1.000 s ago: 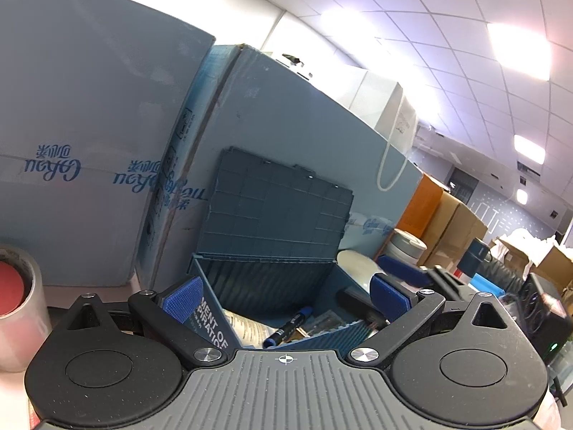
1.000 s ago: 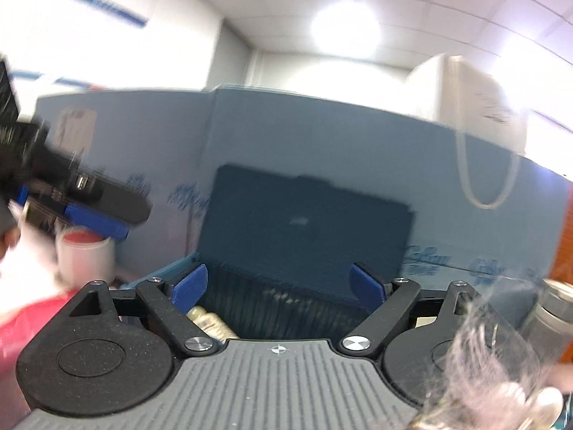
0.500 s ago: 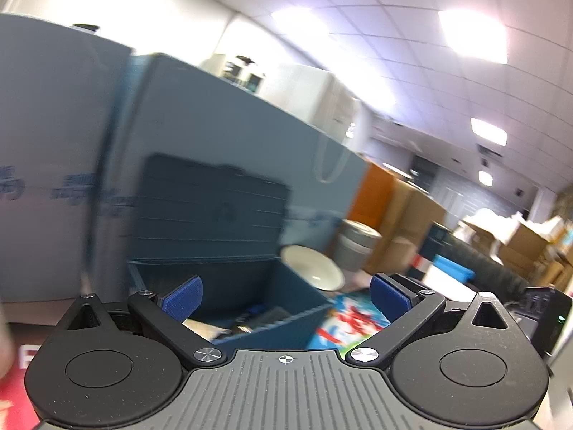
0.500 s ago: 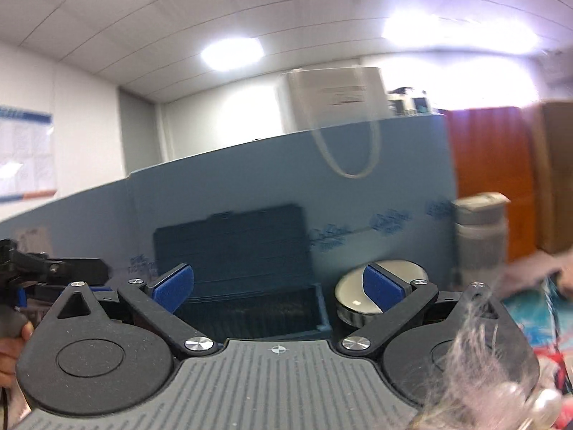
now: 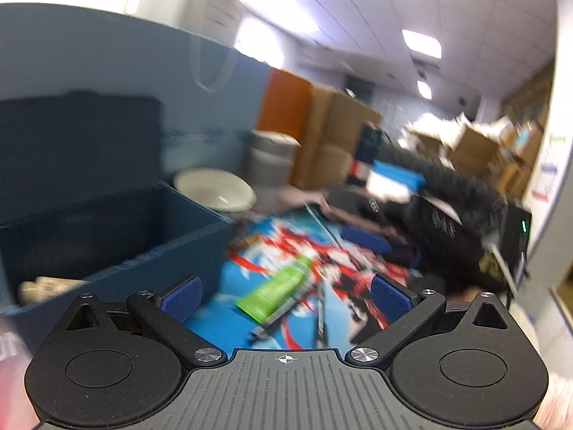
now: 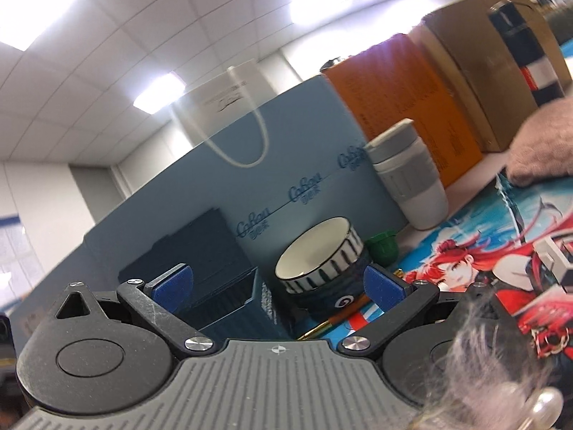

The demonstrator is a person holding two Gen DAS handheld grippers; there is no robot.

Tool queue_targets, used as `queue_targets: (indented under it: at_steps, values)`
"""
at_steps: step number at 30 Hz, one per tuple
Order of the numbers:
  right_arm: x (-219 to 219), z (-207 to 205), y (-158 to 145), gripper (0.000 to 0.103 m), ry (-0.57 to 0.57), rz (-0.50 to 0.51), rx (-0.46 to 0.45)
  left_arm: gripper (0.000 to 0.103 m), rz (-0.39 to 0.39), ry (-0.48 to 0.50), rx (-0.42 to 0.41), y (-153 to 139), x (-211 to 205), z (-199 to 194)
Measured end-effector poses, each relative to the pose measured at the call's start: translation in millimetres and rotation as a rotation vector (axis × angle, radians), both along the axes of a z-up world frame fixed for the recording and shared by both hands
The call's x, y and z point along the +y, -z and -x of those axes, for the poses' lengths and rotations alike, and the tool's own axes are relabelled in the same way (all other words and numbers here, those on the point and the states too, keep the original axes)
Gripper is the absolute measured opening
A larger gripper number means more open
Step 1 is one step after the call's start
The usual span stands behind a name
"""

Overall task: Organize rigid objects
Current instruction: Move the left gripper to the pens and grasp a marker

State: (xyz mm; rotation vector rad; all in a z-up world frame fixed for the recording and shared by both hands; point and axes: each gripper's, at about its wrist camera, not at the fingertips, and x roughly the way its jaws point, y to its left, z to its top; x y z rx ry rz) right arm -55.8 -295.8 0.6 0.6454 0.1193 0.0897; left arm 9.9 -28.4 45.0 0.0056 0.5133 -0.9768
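A pale blue cardboard wall backs the desk. Before it stands an open dark blue plastic crate, on a colourful printed mat. A grey-and-white lidded cup and a white bowl with a striped dark rim sit near the crate. A green tube lies on the mat. Both the left gripper and the right gripper are spread wide, holding nothing
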Motion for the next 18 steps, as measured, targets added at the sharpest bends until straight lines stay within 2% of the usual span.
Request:
queue_targets:
  at_steps: [4, 7, 11, 15, 16, 18]
  values:
    - [-13, 2, 8, 0.103, 0.017, -0.067, 0.012, 0.102, -0.138, -0.004, -0.046, 15, -23, 2]
    - [-20, 3, 12, 0.103, 0.023, -0.113, 0.015, 0.102, -0.188, 0.034, -0.041, 25, -38, -2]
    - [-24, 7, 14, 0.103, 0.036, -0.143, 0.006, 0.1, -0.176, 0.085, -0.024, 36, -58, -11]
    - [-30, 11, 15, 0.103, 0.059, -0.17, 0.002, 0.093, -0.167, 0.111, -0.016, 38, -79, -16]
    - [-32, 12, 16, 0.103, 0.065, -0.18, 0.002, 0.086, -0.166, 0.13, -0.02, 39, -84, -13]
    - [-36, 13, 17, 0.103, 0.073, -0.202, 0.001, 0.08, -0.183, 0.174, -0.034, 41, -94, -6]
